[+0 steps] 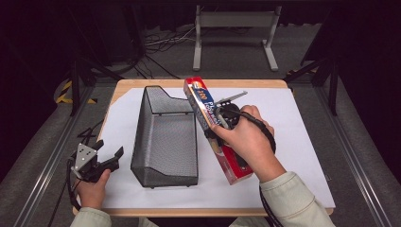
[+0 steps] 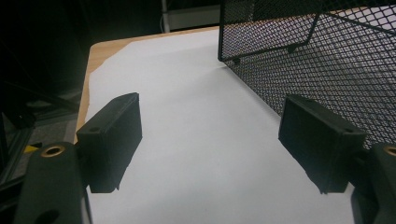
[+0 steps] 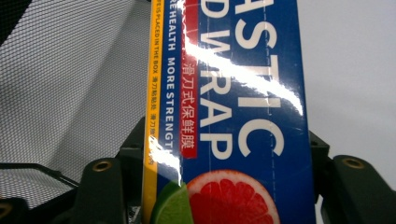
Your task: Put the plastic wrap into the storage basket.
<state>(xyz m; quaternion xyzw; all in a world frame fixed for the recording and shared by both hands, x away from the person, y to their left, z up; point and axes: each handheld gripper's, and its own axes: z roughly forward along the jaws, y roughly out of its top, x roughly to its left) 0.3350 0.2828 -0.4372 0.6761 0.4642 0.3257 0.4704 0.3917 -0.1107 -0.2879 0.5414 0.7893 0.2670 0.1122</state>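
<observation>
A long red and blue plastic wrap box (image 1: 200,100) lies slanted on the white sheet, right of a black wire mesh basket (image 1: 165,137). My right gripper (image 1: 215,124) is shut across the box's middle, with a hand around it. In the right gripper view the box (image 3: 243,93) sits between both jaws of this gripper (image 3: 226,149), and the basket's mesh (image 3: 70,84) is at the left. I cannot tell whether the box is lifted. My left gripper (image 1: 110,146) is open beside the basket's near left corner. In the left gripper view the gripper (image 2: 210,135) holds nothing, with the basket (image 2: 327,60) at the right.
The white sheet (image 1: 288,127) covers most of the wooden table (image 1: 142,84). On the floor behind the table are a white metal stand (image 1: 234,21) and loose cables (image 1: 161,42). Metal rails (image 1: 350,151) run along both sides of the table.
</observation>
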